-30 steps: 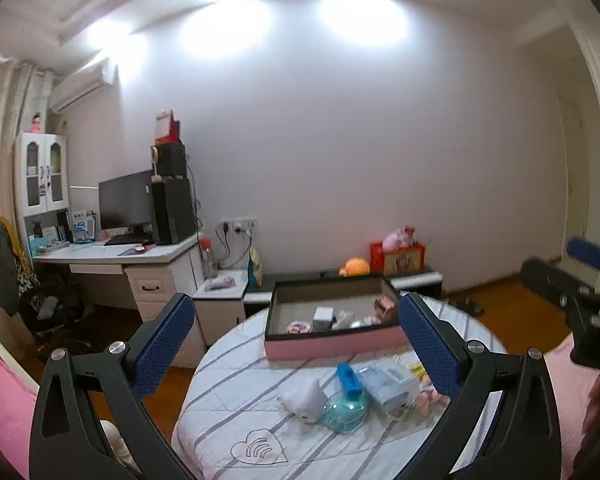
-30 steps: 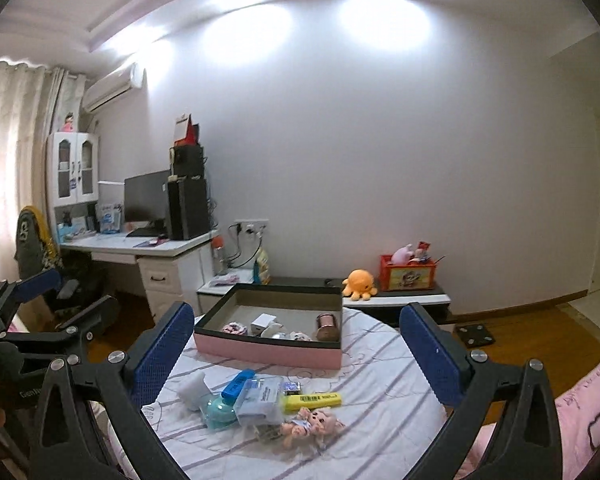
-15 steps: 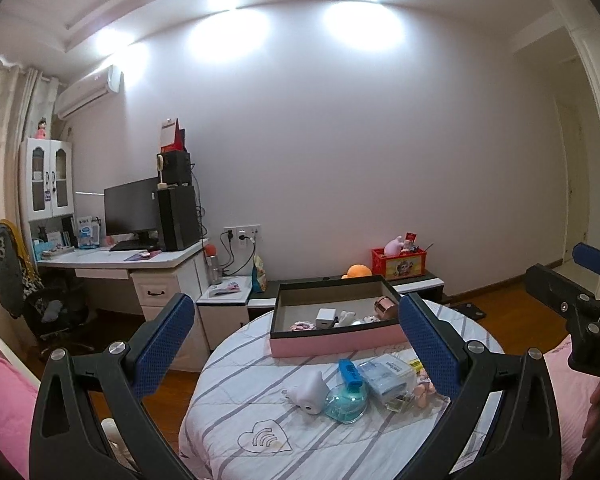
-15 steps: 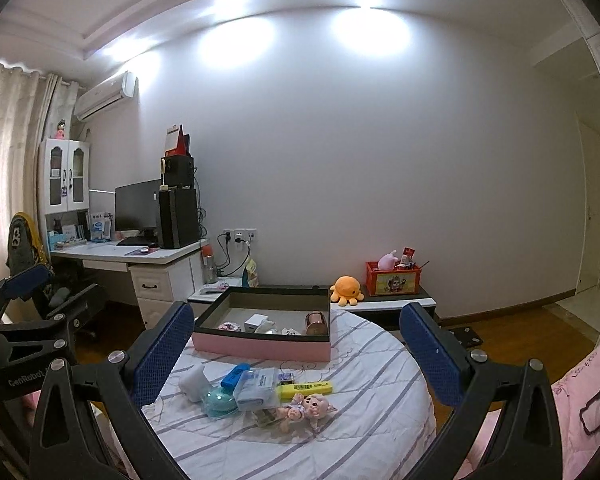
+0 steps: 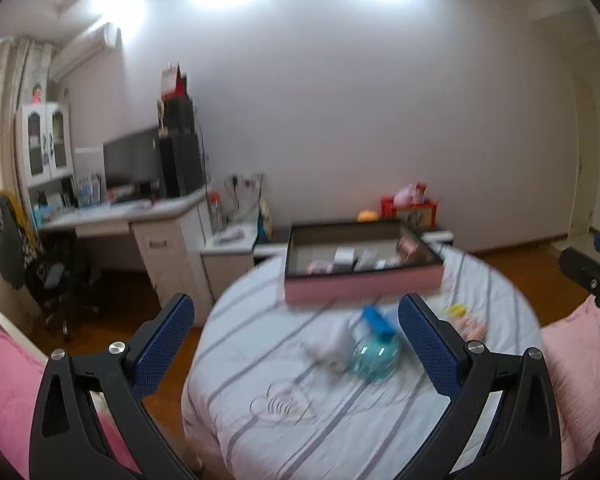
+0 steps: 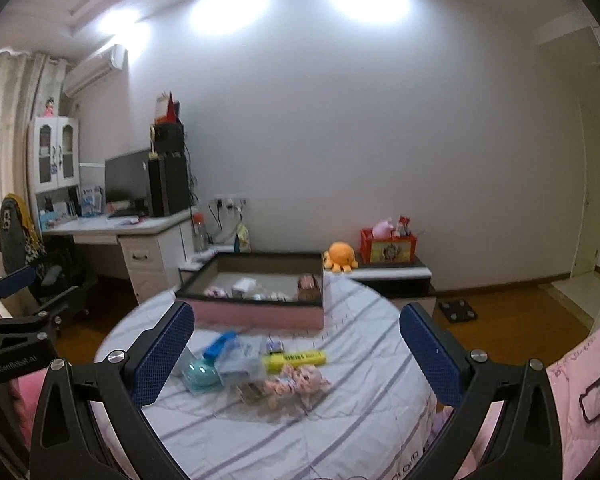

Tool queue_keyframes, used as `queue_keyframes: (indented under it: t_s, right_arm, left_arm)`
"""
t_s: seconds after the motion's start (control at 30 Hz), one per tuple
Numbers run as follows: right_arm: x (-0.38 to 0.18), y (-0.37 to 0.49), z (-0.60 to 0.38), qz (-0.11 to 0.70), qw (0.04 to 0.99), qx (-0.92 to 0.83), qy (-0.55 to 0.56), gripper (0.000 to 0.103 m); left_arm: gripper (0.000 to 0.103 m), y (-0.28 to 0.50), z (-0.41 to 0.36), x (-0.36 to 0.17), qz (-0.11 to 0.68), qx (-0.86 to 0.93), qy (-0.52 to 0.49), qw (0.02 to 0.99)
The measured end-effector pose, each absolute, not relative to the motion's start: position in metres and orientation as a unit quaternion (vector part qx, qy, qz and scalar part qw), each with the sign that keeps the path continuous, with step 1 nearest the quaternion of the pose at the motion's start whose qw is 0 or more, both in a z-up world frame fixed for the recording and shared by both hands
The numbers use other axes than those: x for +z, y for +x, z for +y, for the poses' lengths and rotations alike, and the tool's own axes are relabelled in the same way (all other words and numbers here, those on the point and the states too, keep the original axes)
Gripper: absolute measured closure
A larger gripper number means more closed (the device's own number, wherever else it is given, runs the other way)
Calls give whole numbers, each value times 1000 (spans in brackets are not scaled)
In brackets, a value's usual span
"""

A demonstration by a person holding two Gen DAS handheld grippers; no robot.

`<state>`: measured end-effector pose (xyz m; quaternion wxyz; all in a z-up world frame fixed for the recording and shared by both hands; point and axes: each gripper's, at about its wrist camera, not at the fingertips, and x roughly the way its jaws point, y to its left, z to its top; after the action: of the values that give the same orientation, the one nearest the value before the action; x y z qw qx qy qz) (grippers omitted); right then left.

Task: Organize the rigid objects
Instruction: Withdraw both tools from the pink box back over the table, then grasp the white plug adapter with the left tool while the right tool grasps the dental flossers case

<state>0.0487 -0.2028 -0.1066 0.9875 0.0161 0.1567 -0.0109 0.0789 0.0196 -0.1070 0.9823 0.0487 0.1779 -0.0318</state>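
A round table [image 5: 260, 380] with a striped cloth carries a pink box [image 5: 360, 286] with a dark rim at its far side, with several small items inside. In front of the box lie a white object [image 5: 332, 350], a teal round item with a blue top [image 5: 374, 354], a clear packet [image 6: 240, 360], a yellow highlighter [image 6: 296, 358] and a small pink doll [image 6: 296, 380]. My left gripper [image 5: 296, 344] is open and empty, above the table's near left. My right gripper [image 6: 296, 352] is open and empty, above the table's near edge. The box also shows in the right wrist view [image 6: 256, 312].
A white desk [image 6: 140, 236] with a monitor and tower stands at the back left, an office chair [image 5: 40, 272] beside it. A low cabinet [image 6: 388, 276] with an orange plush and a red box stands behind the table. Pink bedding [image 6: 580, 392] lies at the right.
Both cameras have tilted down and come closer to the table; the views are blurred by motion. Both grippers stay open and empty.
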Motion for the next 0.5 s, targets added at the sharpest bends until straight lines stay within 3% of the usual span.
queue_keyframes:
  t_s: [0.27, 0.5]
  right_arm:
    - [-160, 94, -216, 250, 968, -15, 27, 0]
    - [-178, 117, -222, 281, 959, -4, 34, 0]
  left_arm:
    - [0, 125, 30, -162, 273, -47, 24, 961]
    - [0, 160, 13, -191, 319, -72, 35, 944]
